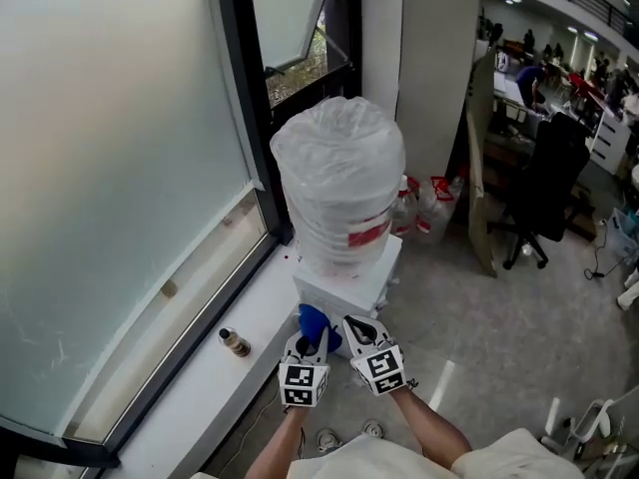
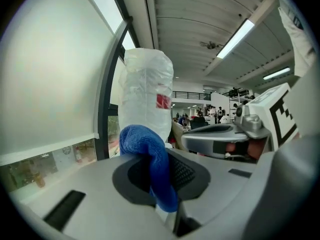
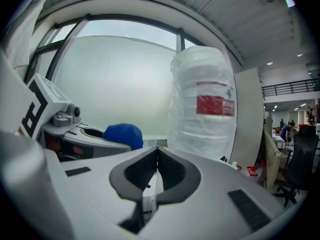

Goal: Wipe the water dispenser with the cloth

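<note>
the water dispenser (image 1: 347,285) stands on the floor (image 1: 469,327) against the window ledge (image 1: 215,387), a white box with a big bottle (image 1: 339,168) upside down on top. the bottle is wrapped in cloudy plastic and carries a red label (image 1: 367,234). the person stands right in front of it with both arms held low and close together. the left hand-held gripper (image 1: 308,345) has its jaws clamped on a blue cloth (image 1: 316,323). the cloth bulges up out of the jaws in a rounded wad, and a tail of it hangs down between the dark pads. the wad sits right at the near edge of the dispenser's white body, below the bottle; whether it actually touches there i cannot tell. the right hand-held gripper (image 1: 356,329) is just beside the left one, aimed the same way. its jaws are pressed together at the tips with nothing between them. the two marker cubes (image 1: 303,384) sit side by side, nearly touching. on the ledge to the left a small brown bottle (image 1: 235,343) stands upright, well apart from the dispenser. frosted glass (image 1: 110,168) fills the window behind it. off to the right, past a white pillar (image 1: 429,58), there are some red-and-white bags (image 1: 431,200) on the floor and a black office chair (image 1: 544,193).
</note>
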{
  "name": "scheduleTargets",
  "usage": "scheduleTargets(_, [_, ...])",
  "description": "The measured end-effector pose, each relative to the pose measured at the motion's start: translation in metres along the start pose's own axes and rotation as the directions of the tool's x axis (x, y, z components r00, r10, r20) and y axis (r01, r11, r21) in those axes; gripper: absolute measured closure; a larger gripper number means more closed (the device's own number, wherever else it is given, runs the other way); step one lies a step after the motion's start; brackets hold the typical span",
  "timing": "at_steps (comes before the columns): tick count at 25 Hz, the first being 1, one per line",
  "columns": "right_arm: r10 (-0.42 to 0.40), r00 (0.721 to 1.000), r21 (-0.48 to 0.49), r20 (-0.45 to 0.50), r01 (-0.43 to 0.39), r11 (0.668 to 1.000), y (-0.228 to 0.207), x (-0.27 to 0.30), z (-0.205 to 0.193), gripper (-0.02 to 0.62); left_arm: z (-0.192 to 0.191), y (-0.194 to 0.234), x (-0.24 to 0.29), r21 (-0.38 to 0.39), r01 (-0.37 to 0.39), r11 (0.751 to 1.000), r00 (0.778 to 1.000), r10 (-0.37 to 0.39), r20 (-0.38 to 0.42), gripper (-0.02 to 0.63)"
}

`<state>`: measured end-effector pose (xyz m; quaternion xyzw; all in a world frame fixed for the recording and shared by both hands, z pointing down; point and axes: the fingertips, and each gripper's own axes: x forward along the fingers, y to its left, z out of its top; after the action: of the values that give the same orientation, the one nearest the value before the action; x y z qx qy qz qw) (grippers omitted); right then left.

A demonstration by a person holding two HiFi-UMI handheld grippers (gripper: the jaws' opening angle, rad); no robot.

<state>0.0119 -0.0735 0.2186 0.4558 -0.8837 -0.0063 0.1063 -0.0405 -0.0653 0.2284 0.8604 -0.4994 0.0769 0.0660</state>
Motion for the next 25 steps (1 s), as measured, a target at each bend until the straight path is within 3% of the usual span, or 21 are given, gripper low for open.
scheduleTargets(4, [-0.007,1.000,-0.009,0.016,0.007,1.000,-0.008,-0.003,0.016,0.580,0.014,-0.002,-0.005,0.030,-0.002,1.000,1.000,0.002,0.004,0.554])
scheduleTargets(12, [-0.001,1.000,0.014,0.022,0.001,1.000,-0.005,-0.019,0.010,0.580,0.016,-0.006,-0.015,0.028,0.018,0.999,1.000,-0.019,0.004,0.554])
scheduleTargets(17, [0.014,0.996,0.055,0.092,-0.019,0.998,0.019,-0.067,0.018,0.580,0.005,-0.020,-0.051,-0.049,0.049,0.998,0.999,-0.049,-0.001,0.554])
scheduleTargets(25, [-0.007,1.000,0.050,0.017,0.006,0.999,0.032,-0.138,0.004,0.580,-0.010,-0.055,-0.105,-0.025,0.079,0.997,0.996,-0.080,-0.037,0.554])
